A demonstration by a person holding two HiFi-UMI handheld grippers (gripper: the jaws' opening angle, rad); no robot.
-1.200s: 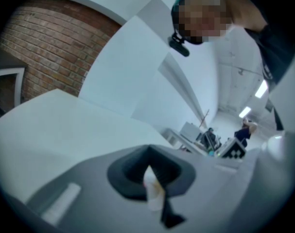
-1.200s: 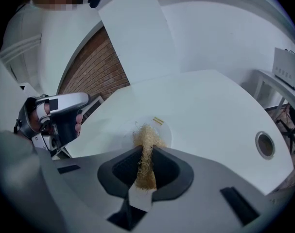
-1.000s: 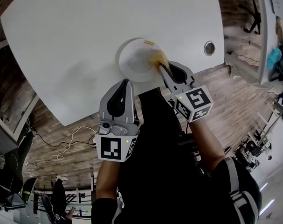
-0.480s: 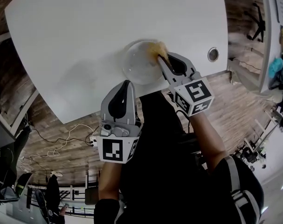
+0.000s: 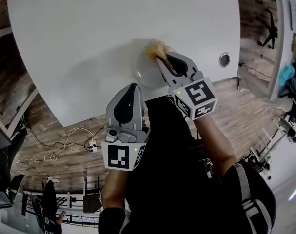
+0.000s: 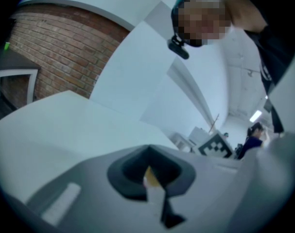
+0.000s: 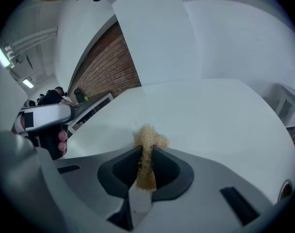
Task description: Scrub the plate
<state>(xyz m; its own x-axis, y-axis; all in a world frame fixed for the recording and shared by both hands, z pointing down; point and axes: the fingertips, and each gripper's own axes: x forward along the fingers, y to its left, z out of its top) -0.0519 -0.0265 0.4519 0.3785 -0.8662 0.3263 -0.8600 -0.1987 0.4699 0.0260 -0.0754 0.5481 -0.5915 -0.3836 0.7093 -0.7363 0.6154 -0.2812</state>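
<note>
One plate under one fibre scrubber pinched by right tool; left tool closed.

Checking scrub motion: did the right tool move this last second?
Yes: right tool swept along the plate from right rim to far rim, away from the grommet.

Coarse fibrous scrubber, glossy white plate, smooth matt table, wooden floor.

The round white plate lies flat on the white table just above the frame's centre, near the table's edge, with the tan, fibrous scrubber at its upper rim, pinched in the right gripper.
</note>
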